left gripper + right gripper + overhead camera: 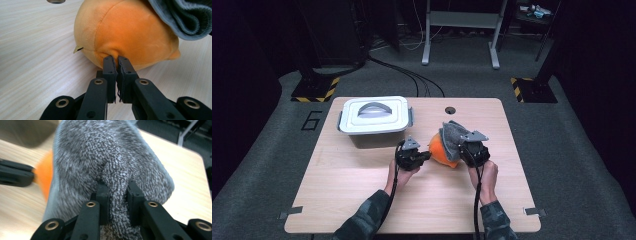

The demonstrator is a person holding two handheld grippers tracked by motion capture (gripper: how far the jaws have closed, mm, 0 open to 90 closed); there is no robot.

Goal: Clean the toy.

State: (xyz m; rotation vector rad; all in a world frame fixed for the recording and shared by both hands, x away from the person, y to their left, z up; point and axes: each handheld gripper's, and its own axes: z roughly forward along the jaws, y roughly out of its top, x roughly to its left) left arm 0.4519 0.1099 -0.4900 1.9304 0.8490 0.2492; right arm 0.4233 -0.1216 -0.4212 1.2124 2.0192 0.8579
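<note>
An orange plush toy [441, 149] rests on the wooden table [362, 185], right of centre. My left gripper [428, 156] comes at it from the left and is shut on a pinch of the orange plush toy's [127, 35] fabric, as the left gripper [116, 59] view makes plain. A grey cloth [454, 136] is draped over the toy's right side. My right gripper [464, 146] holds it from the near right. In the right gripper [117, 186] view its jaws squeeze a fold of the grey cloth [110, 157], with orange plush [45, 177] showing at the left.
A white lidded box [374, 116] with a grey handle stands at the table's back left. A small round hole [450, 110] lies near the back edge. Beyond the table are floor cables and a metal stand [462, 30].
</note>
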